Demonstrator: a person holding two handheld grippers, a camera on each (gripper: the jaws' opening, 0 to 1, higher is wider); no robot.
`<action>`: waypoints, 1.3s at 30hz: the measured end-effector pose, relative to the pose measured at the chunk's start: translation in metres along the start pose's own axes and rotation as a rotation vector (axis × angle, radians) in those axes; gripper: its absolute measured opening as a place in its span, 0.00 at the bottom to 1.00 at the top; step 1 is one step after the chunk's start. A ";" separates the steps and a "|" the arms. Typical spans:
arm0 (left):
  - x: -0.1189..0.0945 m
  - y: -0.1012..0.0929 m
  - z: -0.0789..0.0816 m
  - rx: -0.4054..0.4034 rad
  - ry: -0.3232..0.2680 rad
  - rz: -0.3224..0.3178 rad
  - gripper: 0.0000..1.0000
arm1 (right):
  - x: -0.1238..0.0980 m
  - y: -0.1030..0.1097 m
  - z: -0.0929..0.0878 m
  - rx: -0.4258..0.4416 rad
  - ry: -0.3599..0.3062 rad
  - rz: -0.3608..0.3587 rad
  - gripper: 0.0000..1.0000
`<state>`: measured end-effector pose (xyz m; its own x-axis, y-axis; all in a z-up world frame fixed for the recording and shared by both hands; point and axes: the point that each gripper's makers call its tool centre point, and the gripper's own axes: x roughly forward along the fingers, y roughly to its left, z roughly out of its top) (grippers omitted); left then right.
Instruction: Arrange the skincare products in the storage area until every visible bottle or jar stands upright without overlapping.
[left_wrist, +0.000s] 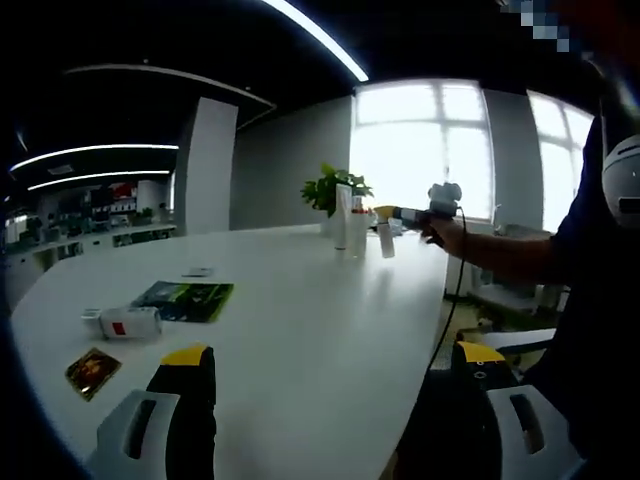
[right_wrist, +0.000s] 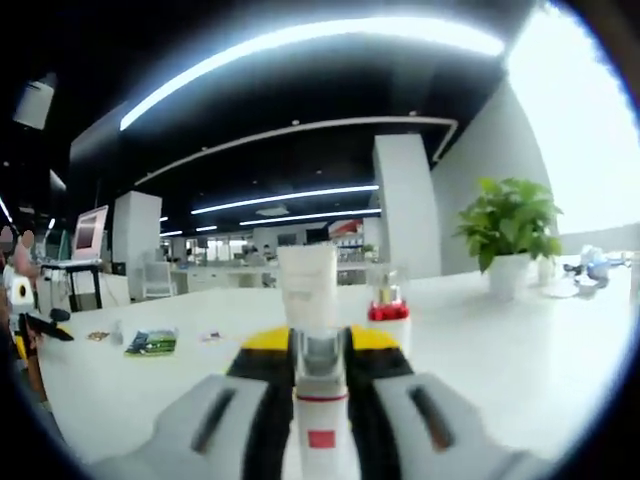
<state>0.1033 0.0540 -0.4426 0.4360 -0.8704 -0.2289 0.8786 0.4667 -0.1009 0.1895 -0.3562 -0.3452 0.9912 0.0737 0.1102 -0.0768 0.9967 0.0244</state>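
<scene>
White plastic tube (right_wrist: 308, 290), probably light, a little squashy and top-heavy, stands upright on the worktop (right_wrist: 500, 360) between the right gripper (right_wrist: 320, 375) fingers, closed around its lower body, while the left gripper (left_wrist: 330, 365) fingers stand apart, empty.

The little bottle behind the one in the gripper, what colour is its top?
Red; the small bottle shows it best in the right gripper view.

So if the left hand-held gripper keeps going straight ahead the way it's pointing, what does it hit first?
Probably nothing soon: bare white table lies ahead of the open left hand-held gripper. The upright bottles stand far along that line; depth is unclear.
</scene>
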 end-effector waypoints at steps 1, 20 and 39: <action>0.000 0.000 0.000 0.001 0.001 0.000 1.00 | 0.000 -0.002 0.000 0.002 -0.005 -0.007 0.17; 0.006 -0.003 -0.001 0.014 0.012 -0.034 1.00 | 0.004 -0.030 0.003 0.012 -0.097 -0.141 0.17; 0.009 -0.002 -0.001 0.013 0.002 -0.040 1.00 | 0.013 -0.040 0.000 -0.031 -0.140 -0.246 0.17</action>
<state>0.1052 0.0453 -0.4458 0.3999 -0.8882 -0.2264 0.8980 0.4291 -0.0971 0.2053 -0.3948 -0.3451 0.9550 -0.1735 0.2407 0.1696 0.9848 0.0368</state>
